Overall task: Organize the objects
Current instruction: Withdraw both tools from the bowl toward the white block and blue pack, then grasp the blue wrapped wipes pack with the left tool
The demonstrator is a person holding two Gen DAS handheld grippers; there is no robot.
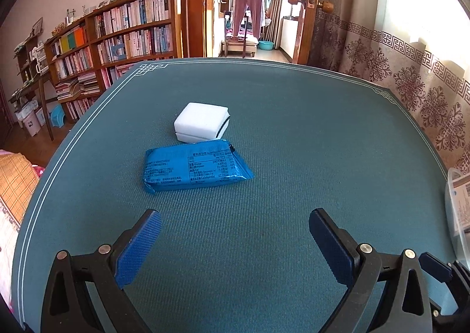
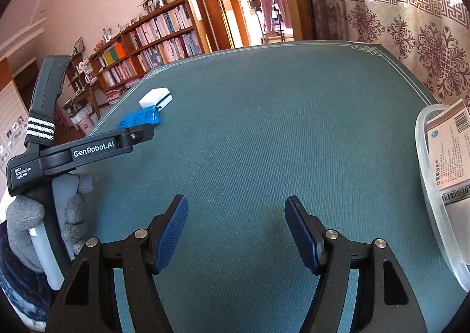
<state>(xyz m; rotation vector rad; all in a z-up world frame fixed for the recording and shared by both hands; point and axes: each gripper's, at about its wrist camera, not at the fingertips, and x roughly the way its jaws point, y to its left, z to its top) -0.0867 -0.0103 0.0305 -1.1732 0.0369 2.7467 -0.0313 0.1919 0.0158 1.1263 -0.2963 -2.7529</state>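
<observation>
While one printed cardboard box (image 2: 449, 153) sits in the clear plastic bin (image 2: 426, 156) at right, the blue foil snack packet (image 1: 195, 168) and white foam block (image 1: 201, 121) wait on the table (image 1: 293, 133) (both untouched); left gripper (image 1: 235, 242) and right gripper (image 2: 236, 233) are spread apart, holding nothing.

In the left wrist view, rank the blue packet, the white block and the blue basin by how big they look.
1. blue packet
2. white block
3. blue basin, tiny, but far off through the doorway, so its real size is unsure.
</observation>
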